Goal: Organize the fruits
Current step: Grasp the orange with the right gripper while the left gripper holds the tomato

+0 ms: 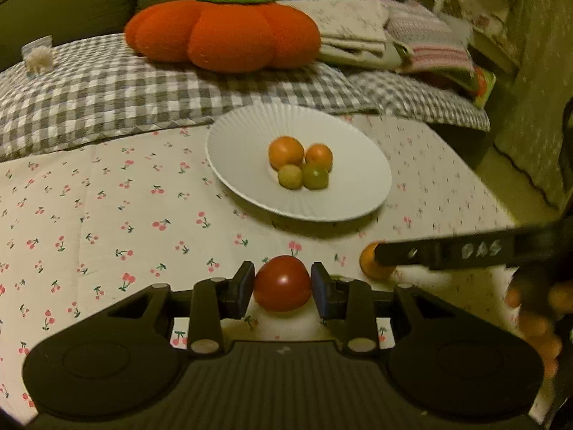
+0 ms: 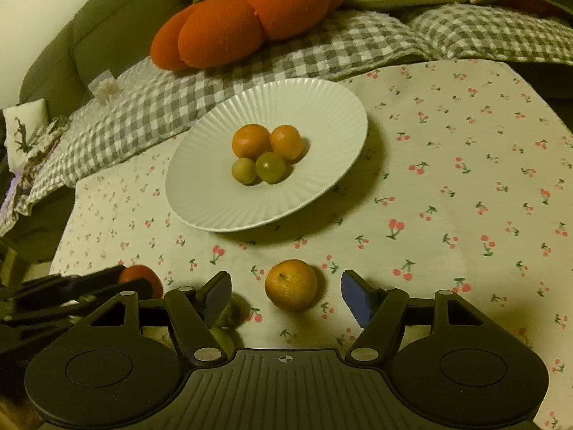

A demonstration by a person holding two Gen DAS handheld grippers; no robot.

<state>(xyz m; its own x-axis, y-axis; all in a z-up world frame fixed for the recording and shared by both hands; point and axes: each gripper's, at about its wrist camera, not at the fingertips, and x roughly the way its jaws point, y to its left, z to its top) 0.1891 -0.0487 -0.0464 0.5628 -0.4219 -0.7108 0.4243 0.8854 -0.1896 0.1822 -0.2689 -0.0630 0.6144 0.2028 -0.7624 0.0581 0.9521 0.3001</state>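
Behind the table, on a gingham blanket [image 1: 107, 96]: one orange pumpkin cushion [image 1: 222, 34], largest item in frame. Cherry-print tablecloth [image 2: 465, 179] carries one white ribbed plate [image 2: 215, 197] holding four fruits: two oranges [image 2: 250, 140] at the back, two small green fruits [image 2: 270, 167] in front, all touching in a cluster. Loose on the cloth near the plate: one orange [image 2: 291, 284] and one red tomato [image 1: 282, 283]. Left gripper [image 1: 282, 288] has both pads closed against the tomato's sides. Right gripper [image 2: 284, 295] is spread wide, the loose orange between its fingers, touching neither pad. Only the right view shows another green fruit [image 2: 229, 313], partly hidden behind the right gripper's left finger. Only the left view shows a person's blurred hand [image 1: 537, 319] at the right edge.
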